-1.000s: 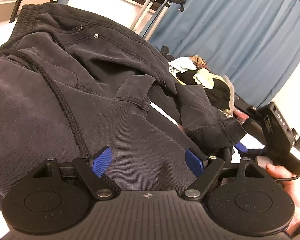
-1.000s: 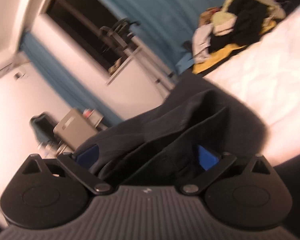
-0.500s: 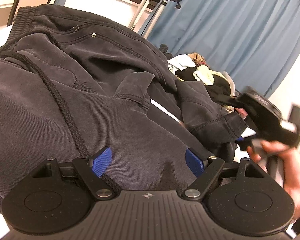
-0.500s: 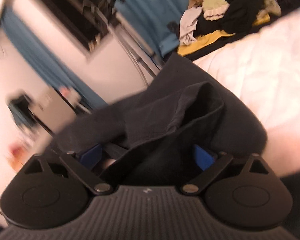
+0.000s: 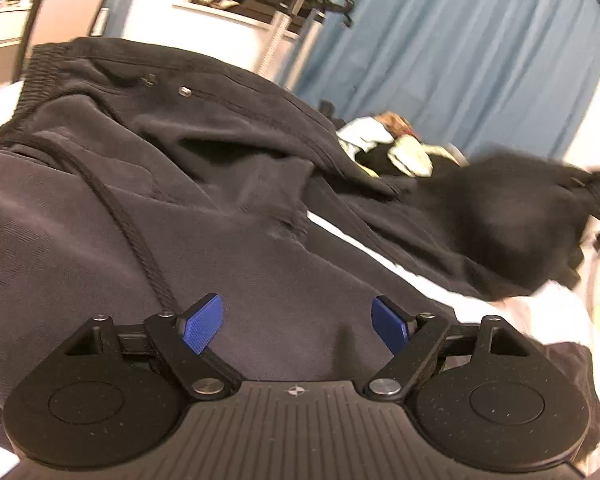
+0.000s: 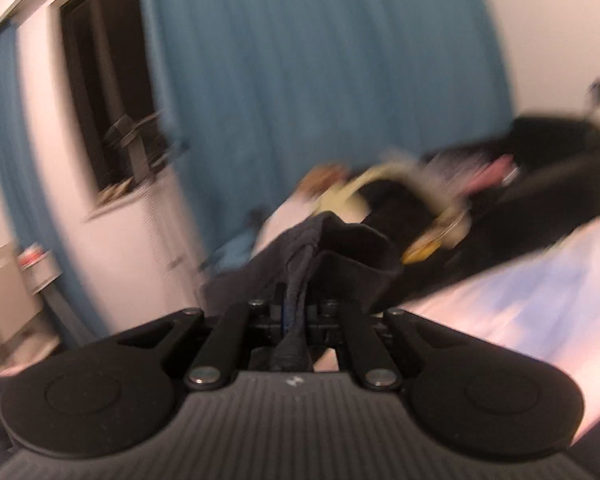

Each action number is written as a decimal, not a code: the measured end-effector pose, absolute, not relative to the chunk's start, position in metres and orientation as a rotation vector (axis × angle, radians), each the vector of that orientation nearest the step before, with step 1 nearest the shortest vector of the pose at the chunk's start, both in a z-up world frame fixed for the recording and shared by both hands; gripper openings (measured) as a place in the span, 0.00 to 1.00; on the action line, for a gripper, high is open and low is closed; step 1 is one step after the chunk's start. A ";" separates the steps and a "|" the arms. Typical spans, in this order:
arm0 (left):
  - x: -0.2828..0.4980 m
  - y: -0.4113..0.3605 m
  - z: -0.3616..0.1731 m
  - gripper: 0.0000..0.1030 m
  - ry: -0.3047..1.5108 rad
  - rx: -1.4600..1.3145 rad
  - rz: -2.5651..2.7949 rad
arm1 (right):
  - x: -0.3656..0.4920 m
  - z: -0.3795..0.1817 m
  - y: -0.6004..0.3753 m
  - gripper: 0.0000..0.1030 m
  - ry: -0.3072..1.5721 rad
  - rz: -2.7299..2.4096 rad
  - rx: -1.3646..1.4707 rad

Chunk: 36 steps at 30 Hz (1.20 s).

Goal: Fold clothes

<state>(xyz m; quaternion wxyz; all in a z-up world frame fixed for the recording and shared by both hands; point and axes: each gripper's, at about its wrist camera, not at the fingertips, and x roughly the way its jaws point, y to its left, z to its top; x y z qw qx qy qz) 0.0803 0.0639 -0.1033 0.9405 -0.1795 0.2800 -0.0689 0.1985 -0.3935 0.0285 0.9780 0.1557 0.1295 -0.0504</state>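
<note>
The left gripper (image 5: 298, 326) rests with fingers spread over the dark trousers (image 5: 160, 208) spread on the white bed (image 5: 512, 312); the right gripper (image 6: 294, 312) has just closed, its fingers pinching a trouser hem, lifted clear of the bed.

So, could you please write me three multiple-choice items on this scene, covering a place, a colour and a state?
1. Where is the clothes pile?
A. beyond the trousers, by the curtain
B. on the floor
C. on a chair

2. What colour are the left gripper pads?
A. red
B. blue
C. white

3. What is the right gripper doing?
A. standing open
B. shut on dark cloth
C. shut on nothing

Answers: 1 A, the pile lies past the trousers before the curtain; 2 B, both pads show blue; 3 B, its jaws have just closed and pinch a fold.
</note>
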 end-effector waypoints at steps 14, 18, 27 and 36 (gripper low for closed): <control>0.093 0.069 -0.086 0.82 0.525 -0.330 -0.016 | 0.207 -0.091 -0.614 0.06 0.475 -0.375 0.315; 0.100 0.057 -0.085 0.82 0.537 -0.296 -0.010 | 0.206 -0.146 -0.623 0.08 0.555 -0.360 0.363; 0.098 0.048 -0.088 0.82 0.533 -0.259 -0.033 | 0.156 -0.078 -0.610 0.07 0.306 -0.279 0.369; 0.097 0.057 -0.078 0.82 0.506 -0.317 -0.038 | 0.167 -0.133 -0.629 0.23 0.556 -0.418 0.406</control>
